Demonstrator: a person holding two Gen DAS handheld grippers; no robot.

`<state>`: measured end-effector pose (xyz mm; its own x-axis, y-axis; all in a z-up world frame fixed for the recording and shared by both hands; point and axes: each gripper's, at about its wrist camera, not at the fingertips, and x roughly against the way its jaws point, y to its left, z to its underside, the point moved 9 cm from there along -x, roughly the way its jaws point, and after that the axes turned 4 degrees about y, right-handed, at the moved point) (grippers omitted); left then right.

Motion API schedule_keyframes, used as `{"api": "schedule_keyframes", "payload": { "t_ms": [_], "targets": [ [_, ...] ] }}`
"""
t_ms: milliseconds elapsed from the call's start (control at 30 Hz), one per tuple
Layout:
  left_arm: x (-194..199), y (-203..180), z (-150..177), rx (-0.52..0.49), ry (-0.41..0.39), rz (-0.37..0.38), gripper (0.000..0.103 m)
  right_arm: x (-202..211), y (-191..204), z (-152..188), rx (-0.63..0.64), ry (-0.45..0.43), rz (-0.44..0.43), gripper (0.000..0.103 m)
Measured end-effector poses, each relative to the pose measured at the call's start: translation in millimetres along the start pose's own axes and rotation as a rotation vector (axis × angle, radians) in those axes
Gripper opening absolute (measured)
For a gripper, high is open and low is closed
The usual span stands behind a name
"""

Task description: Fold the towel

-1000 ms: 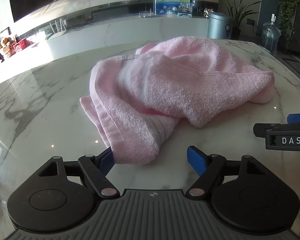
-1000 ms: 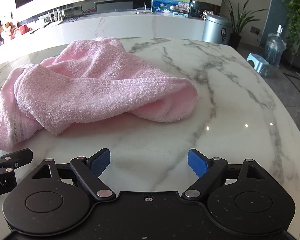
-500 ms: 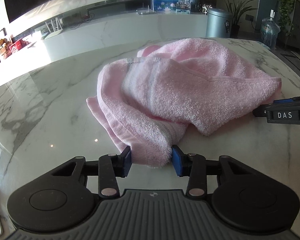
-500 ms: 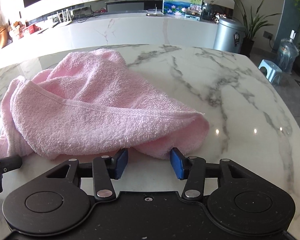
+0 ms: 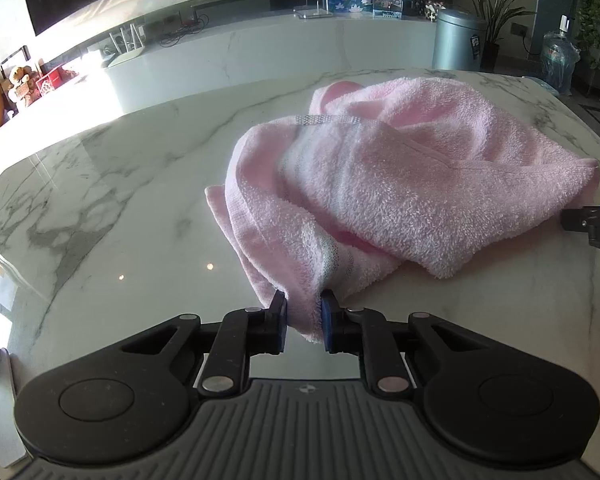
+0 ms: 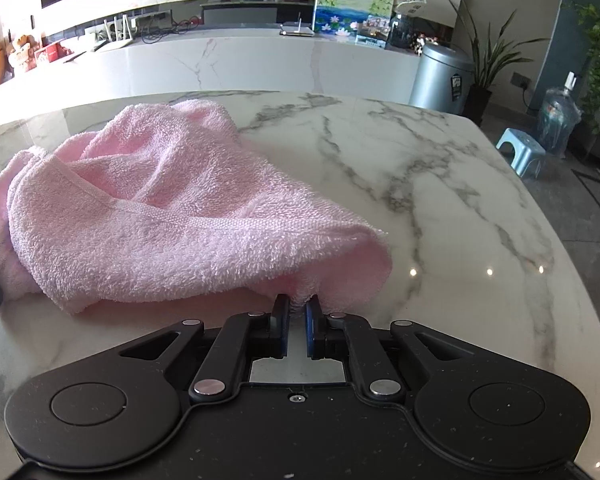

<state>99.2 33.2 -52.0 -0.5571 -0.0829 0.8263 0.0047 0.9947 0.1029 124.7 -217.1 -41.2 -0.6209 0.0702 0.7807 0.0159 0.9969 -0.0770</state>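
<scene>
The left gripper [image 5: 304, 322] has its blue-padded fingers [image 5: 327, 322] drawn close together and clamped on a bunched corner of the pink towel [image 5: 400, 196], the cloth pinched between the pads near the table's near edge. The right gripper [image 6: 297, 326] is likewise nearly closed, its fingers [image 6: 310, 330] squeezing a thin fold of the towel's [image 6: 148, 224] lower hem, with only a narrow slit of fabric between the pads. The towel lies crumpled in a loose heap on the marble table [image 5: 112, 216], toward its middle, a grey striped band showing on the part that runs down to the left gripper. In the left wrist view the tip of the right gripper [image 5: 596, 226] shows at the towel's right end. Beyond the table's far edge stand a silver bin [image 6: 440, 76] and a water bottle [image 6: 556, 120] on the floor; their contents cannot be seen
</scene>
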Motion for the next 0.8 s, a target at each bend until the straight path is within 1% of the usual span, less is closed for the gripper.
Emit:
{"api": "schedule_keyframes", "payload": {
  "t_ms": [167, 433, 700, 800],
  "targets": [
    [13.5, 13.3, 1.8, 0.015, -0.004, -0.047, 0.012, 24.1, -19.9, 8.9, -0.033, -0.018, 0.034, 0.006],
    [40.4, 25.6, 3.2, 0.037, -0.025, -0.091, 0.011, 66.4, -54.5, 23.4, -0.105, -0.047, 0.08, 0.006],
    [66.8, 46.3, 9.4, 0.083, -0.045, -0.139, 0.011, 101.2, -62.4, 37.1, -0.115, -0.074, 0.085, 0.006],
    [69.8, 53.8, 15.4, 0.093, -0.032, -0.153, 0.011, 104.9, -50.9, 47.3, -0.077, -0.05, 0.059, 0.006]
  ]
}}
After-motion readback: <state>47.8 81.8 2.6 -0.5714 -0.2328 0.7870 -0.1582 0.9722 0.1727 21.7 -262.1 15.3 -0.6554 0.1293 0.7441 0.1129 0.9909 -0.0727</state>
